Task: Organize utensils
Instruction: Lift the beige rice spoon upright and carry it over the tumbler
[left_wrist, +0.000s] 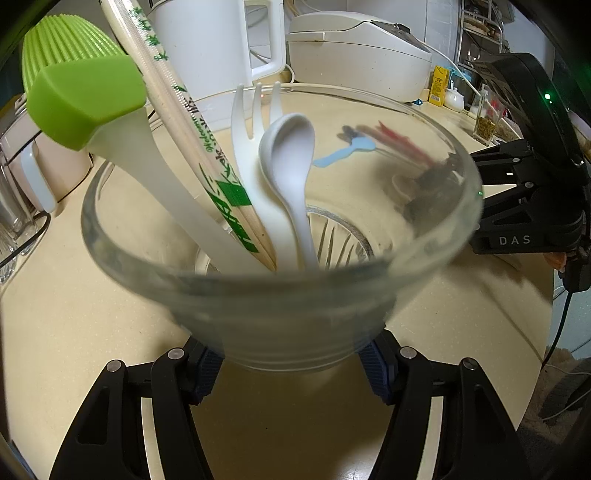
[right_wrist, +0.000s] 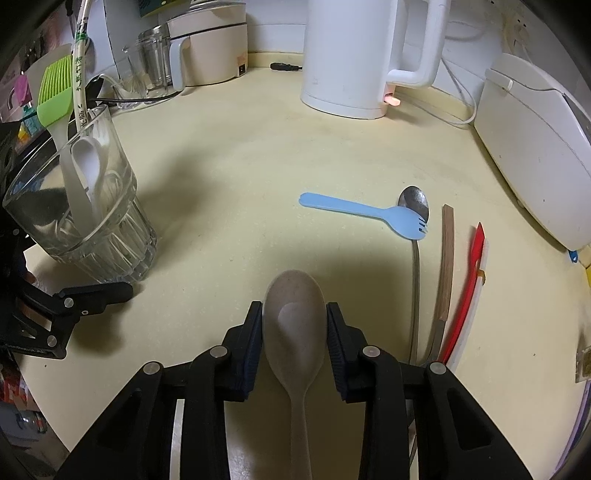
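Black, our right gripper (left_wrist: 532, 206) reads "DAS" and pinches a beige spoon (right_wrist: 294, 325) above the counter (right_wrist: 229, 177); our left gripper (left_wrist: 291, 365) clamps the tilted glass (left_wrist: 280, 295) holding "Welcome"-printed chopsticks (left_wrist: 207, 147).

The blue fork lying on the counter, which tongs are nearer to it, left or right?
Right. The right tongs sit just short of the blue fork, gripping a beige spoon. The left tongs hold the glass away at the counter's far side.
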